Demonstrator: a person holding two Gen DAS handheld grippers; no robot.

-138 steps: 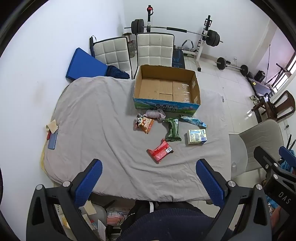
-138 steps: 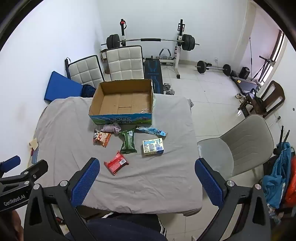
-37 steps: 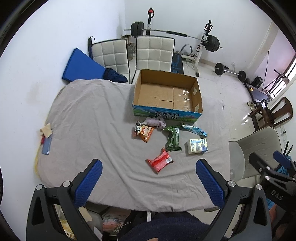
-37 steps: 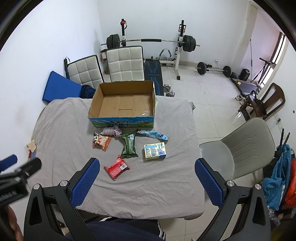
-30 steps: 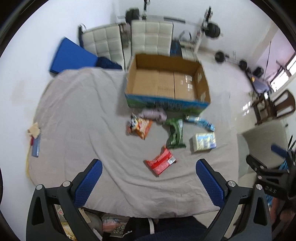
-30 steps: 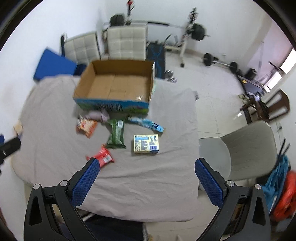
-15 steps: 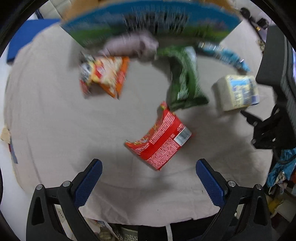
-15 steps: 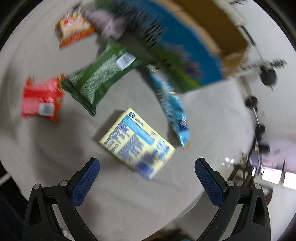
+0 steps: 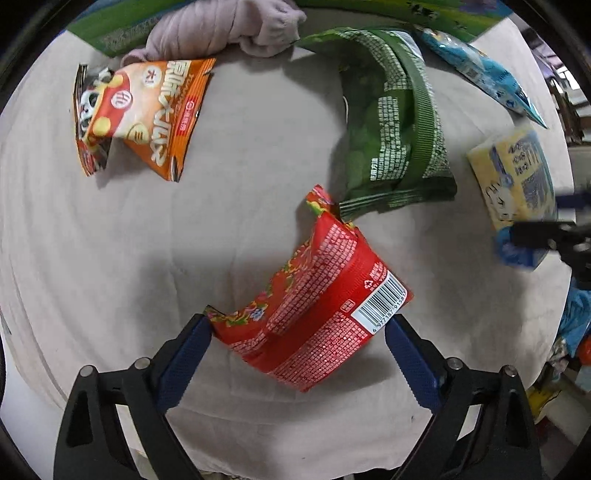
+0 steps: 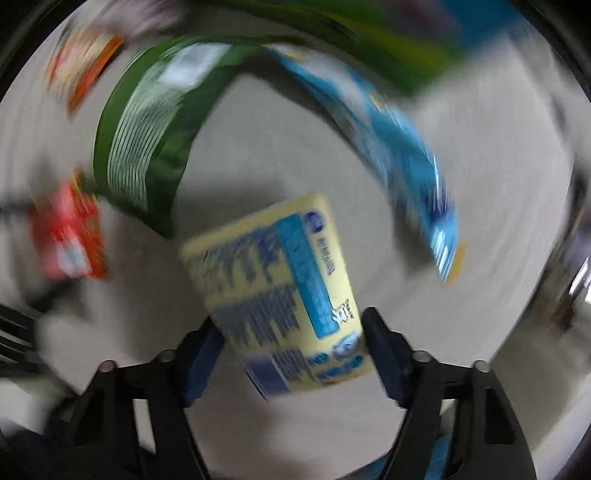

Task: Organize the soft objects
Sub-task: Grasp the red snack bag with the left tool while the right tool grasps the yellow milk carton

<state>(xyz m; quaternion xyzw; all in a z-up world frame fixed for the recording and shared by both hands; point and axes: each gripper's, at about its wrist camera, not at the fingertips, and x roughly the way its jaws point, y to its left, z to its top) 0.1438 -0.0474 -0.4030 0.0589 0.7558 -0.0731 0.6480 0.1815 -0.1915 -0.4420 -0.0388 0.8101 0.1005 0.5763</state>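
My left gripper [image 9: 297, 334] is open low over the grey cloth, its blue fingers on either side of the near end of a red snack packet [image 9: 314, 295]. My right gripper [image 10: 291, 345] is open around the near end of a pale yellow tissue pack [image 10: 280, 295], which also shows in the left wrist view [image 9: 517, 181]. An orange snack bag [image 9: 144, 114], a green bag [image 9: 395, 122], a blue packet [image 9: 484, 70] and a lilac rolled cloth [image 9: 225, 29] lie further away. The right wrist view is blurred.
The cardboard box's printed green and blue front wall [image 9: 424, 11] runs along the far side of the items. The grey tablecloth [image 9: 110, 258] covers the table, whose near edge lies just behind my left gripper.
Both grippers have dropped from high above the table to just over it. The left one has closed in on the red packet, the right one on the yellow tissue pack.
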